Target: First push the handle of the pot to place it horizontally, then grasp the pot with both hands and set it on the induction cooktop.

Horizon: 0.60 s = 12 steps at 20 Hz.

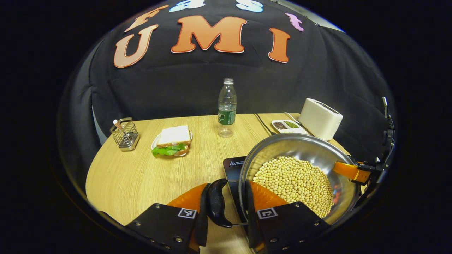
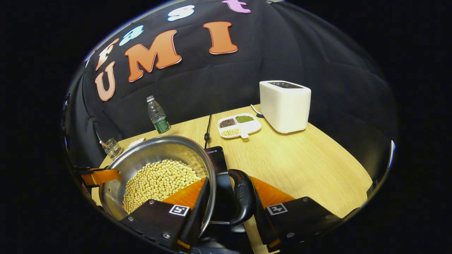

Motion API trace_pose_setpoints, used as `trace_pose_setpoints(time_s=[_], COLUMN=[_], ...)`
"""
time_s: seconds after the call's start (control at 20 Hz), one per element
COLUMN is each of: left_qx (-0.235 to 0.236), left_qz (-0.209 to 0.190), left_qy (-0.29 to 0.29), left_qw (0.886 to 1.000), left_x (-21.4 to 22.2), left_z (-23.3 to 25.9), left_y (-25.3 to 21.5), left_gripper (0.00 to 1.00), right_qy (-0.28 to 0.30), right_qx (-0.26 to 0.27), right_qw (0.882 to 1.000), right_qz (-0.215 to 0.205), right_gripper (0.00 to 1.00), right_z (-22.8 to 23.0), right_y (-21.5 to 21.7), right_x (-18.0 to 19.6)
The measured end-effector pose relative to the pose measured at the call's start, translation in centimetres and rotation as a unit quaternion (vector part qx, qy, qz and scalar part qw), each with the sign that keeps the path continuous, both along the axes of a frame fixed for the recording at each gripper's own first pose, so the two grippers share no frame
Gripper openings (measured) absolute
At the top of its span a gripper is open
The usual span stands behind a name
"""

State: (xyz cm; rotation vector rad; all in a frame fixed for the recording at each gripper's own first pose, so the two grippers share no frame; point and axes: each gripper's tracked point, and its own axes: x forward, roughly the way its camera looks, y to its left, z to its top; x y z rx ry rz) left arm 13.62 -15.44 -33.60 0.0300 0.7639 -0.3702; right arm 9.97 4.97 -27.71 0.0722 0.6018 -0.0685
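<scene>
A steel pot point(image 1: 282, 146) full of pale beans point(image 1: 295, 181) sits tilted over the black induction cooktop point(image 1: 233, 166). My left gripper point(image 1: 226, 188) spans the pot's black side handle point(image 1: 216, 204) and its rim, one finger outside the handle, the other inside the wall. In the right gripper view the same pot point(image 2: 155, 146) is at lower left. My right gripper point(image 2: 229, 185) clamps the opposite black handle point(image 2: 243, 197) and rim in the same way. The cooktop point(image 2: 216, 158) shows behind it. The right gripper point(image 1: 358, 173) also appears at the pot's far rim.
A water bottle point(image 1: 226, 106), a sandwich on a plate point(image 1: 173, 141) and a wire basket point(image 1: 124, 134) stand on the wooden table. A white toaster point(image 2: 285, 106), a divided tray of beans point(image 2: 239, 126) and a black cable point(image 2: 208, 128) lie beyond the cooktop.
</scene>
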Motion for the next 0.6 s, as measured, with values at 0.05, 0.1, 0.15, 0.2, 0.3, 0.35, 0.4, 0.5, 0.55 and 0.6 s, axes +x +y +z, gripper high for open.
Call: trace_pose_setpoints(time_s=[0.05, 0.1, 0.15, 0.2, 0.3, 0.35, 0.4, 0.5, 0.55, 0.6], left_qx=[-0.001, -0.010, -0.012, -0.012, 0.006, 0.009, 0.009, -0.009, -0.013, -0.015], left_qz=[-0.003, -0.002, 0.002, 0.005, 0.016, 0.023, 0.030, 0.039, 0.047, 0.059], left_qy=[0.005, 0.008, 0.001, -0.010, -0.047, -0.062, -0.077, -0.102, -0.118, -0.140], left_qw=[1.000, 1.000, 1.000, 1.000, 0.999, 0.998, 0.997, 0.994, 0.992, 0.988], left_x=[-0.3, -0.6, -0.5, -0.5, 0.1, 0.1, 0.0, -0.6, -0.9, -0.9], left_z=[-0.1, 0.1, 0.6, 1.3, 3.4, 4.6, 5.9, 9.0, 10.9, 13.1], left_y=[0.1, 0.0, 0.1, 0.4, 1.7, 2.2, 2.8, 3.6, 4.5, 5.7], left_gripper=[0.48, 0.50, 0.53, 0.55, 0.61, 0.67, 0.68, 0.79, 0.78, 0.79], right_qy=[-0.002, -0.003, 0.000, -0.003, -0.017, -0.025, -0.036, -0.066, -0.083, -0.102], right_qx=[-0.011, -0.024, -0.038, -0.040, -0.041, -0.046, -0.049, -0.047, -0.048, -0.053], right_qw=[1.000, 1.000, 0.999, 0.999, 0.999, 0.999, 0.998, 0.997, 0.995, 0.993], right_qz=[-0.001, 0.002, 0.003, 0.005, 0.001, 0.000, -0.001, 0.004, 0.005, 0.004], right_gripper=[0.67, 0.71, 0.77, 0.89, 0.96, 0.96, 0.96, 0.96, 0.96, 0.95], right_z=[-0.1, -0.1, -0.3, 0.1, 1.2, 2.2, 3.3, 6.9, 8.8, 10.7], right_y=[-0.2, -0.5, -0.8, -0.7, -1.0, -1.3, -1.4, -1.4, -1.4, -1.6], right_x=[-0.1, -0.2, -0.6, -1.0, -1.4, -1.7, -2.0, -2.6, -2.8, -3.1])
